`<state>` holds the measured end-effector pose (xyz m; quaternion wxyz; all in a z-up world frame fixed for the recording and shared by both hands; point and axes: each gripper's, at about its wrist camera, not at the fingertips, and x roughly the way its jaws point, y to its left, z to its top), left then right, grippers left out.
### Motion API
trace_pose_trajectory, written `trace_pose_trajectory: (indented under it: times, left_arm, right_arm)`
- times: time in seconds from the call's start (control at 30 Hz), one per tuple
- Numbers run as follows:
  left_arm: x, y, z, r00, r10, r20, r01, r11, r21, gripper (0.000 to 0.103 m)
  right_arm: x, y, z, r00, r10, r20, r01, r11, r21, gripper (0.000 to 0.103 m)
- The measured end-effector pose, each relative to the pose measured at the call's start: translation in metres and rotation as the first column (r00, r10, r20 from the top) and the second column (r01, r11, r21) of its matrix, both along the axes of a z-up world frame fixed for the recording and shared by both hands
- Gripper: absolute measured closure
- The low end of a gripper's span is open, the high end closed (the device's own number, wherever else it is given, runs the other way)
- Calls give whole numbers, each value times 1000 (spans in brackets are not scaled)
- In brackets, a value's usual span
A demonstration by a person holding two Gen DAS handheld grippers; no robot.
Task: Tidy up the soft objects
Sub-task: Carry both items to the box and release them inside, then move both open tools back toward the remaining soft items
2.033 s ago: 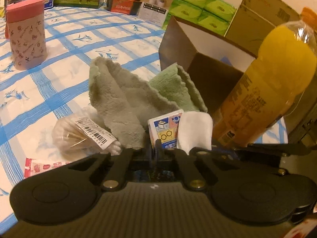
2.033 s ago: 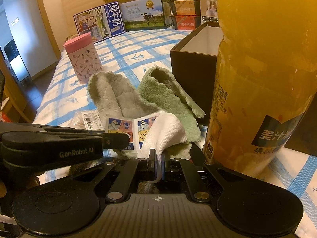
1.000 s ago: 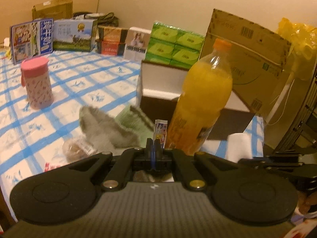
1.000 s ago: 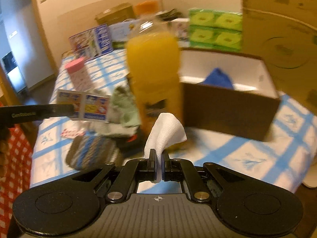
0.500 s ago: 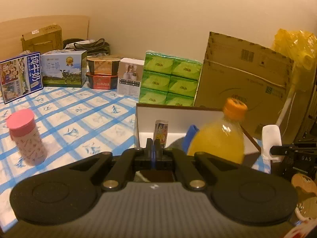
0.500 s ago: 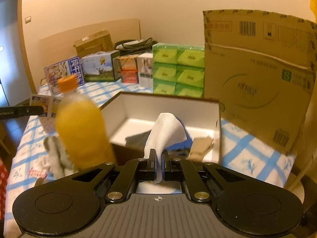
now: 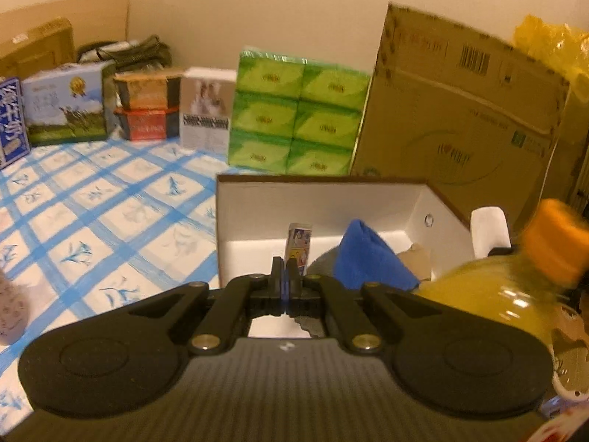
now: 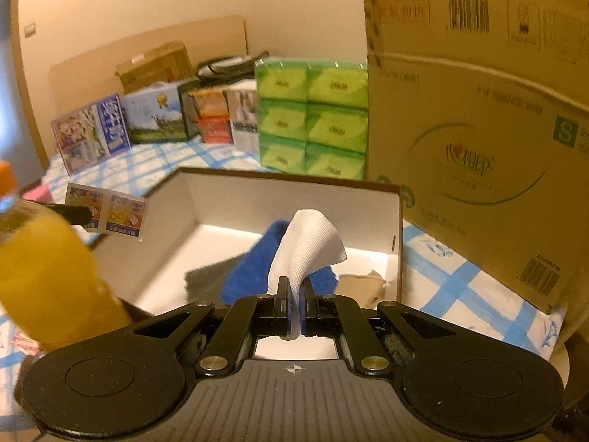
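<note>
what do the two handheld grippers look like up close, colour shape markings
Both are matte black plastic. The left gripper and right gripper each have a ribbed body, two round dimpled discs at the sides, angled linkage arms with brass-coloured pivot pins, narrow fingers with blue inner pads, and a small white crosshair mark at centre.

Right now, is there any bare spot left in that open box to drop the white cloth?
Yes. The box floor is bare along its left and back walls, bordered by the grey cloth and blue cloth. The right front corner is crowded: a tan cloth sits there. The right claw grips the white cloth above.
</note>
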<state>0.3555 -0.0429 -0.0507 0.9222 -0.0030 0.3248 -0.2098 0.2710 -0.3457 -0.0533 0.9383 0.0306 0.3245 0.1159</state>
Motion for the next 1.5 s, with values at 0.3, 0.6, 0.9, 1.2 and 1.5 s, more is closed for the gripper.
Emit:
trace_pose_trajectory:
  times: [0.3, 0.6, 0.9, 1.2, 1.5]
  left_arm:
    - [45, -14, -21, 996, -24, -82, 29, 997, 65, 88]
    - [49, -3, -22, 996, 17, -86, -11, 998, 69, 78]
    - [30, 17, -6, 996, 64, -70, -60, 997, 53, 77]
    - [-23, 35, 24, 996, 80, -44, -79, 996, 29, 76]
    - [-100, 75, 50, 988, 154, 1, -153, 987, 52, 74]
  right_arm:
    - [41, -14, -33, 997, 2, -81, -4, 1000, -18, 98]
    - [54, -10, -43, 992, 22, -123, -26, 999, -35, 48]
    - [44, -10, -42, 994, -9, -107, 6, 1000, -30, 45]
    - [13, -13, -20, 996, -38, -79, 40, 999, 19, 45]
    - [-42, -8, 9, 999, -40, -29, 43, 995, 87, 45]
